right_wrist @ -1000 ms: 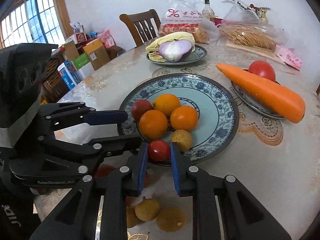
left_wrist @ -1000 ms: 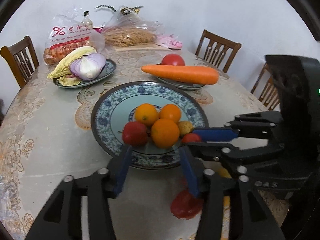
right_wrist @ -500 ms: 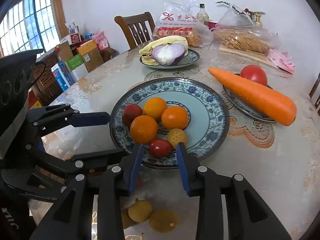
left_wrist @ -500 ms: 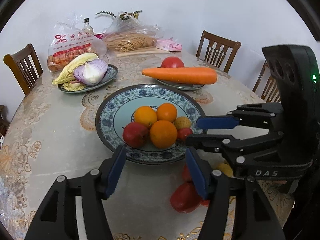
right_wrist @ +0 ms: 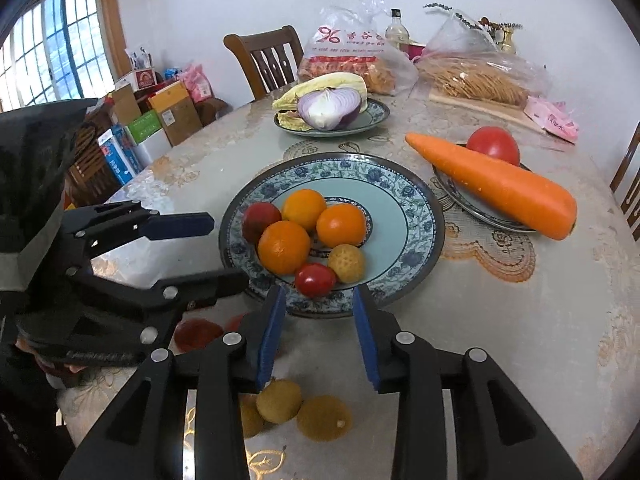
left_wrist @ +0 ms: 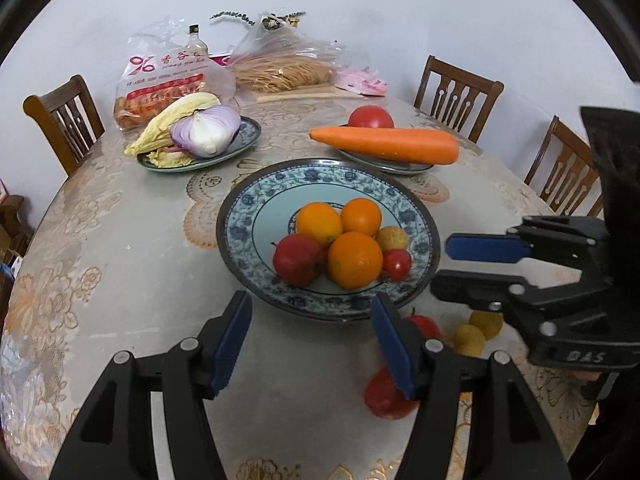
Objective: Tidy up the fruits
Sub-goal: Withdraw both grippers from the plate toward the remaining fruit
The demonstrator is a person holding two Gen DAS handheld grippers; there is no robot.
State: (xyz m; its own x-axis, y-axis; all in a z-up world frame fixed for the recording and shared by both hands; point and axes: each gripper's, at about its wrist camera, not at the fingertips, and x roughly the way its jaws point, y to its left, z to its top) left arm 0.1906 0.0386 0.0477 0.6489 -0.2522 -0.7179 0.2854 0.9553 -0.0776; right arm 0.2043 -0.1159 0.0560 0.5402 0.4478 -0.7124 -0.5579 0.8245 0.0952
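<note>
**Red cherry tomato set down on plate; claws free for the next fruit**

Red, glossy and small, the cherry tomato (right_wrist: pixel 315 279) lies on the blue-patterned plate (right_wrist: pixel 416 216), at the near edge of the fruit pile and touching the bumpy yellow fruit (right_wrist: pixel 346 263) beside it. Three oranges (right_wrist: pixel 284 246) and a red apple (right_wrist: pixel 261 217) fill the middle of the plate.

Right gripper (right_wrist: pixel 318 322): its jaws have just been opening and now stand apart with nothing between them; the tomato sits just beyond the pads, not touched. Left gripper (left_wrist: pixel 310 340): jaws wide apart and empty, hovering over bare tablecloth near the plate rim.

Loose fruit not yet on the plate, on the table (left_wrist: pixel 132 248) near its front edge: small yellow round fruits (right_wrist: pixel 279 401) under the right gripper, and red fruits (left_wrist: pixel 386 396) partly hidden behind the left gripper's finger.

Judgement on the step: back the right gripper straight away from the plate without clipping the rim, then come down on one yellow fruit with the pads straddling its widest part. They look small and round, so likely to roll; close gently and squarely. Set the fruit in the open part of the plate, not on top of the pile.
</note>
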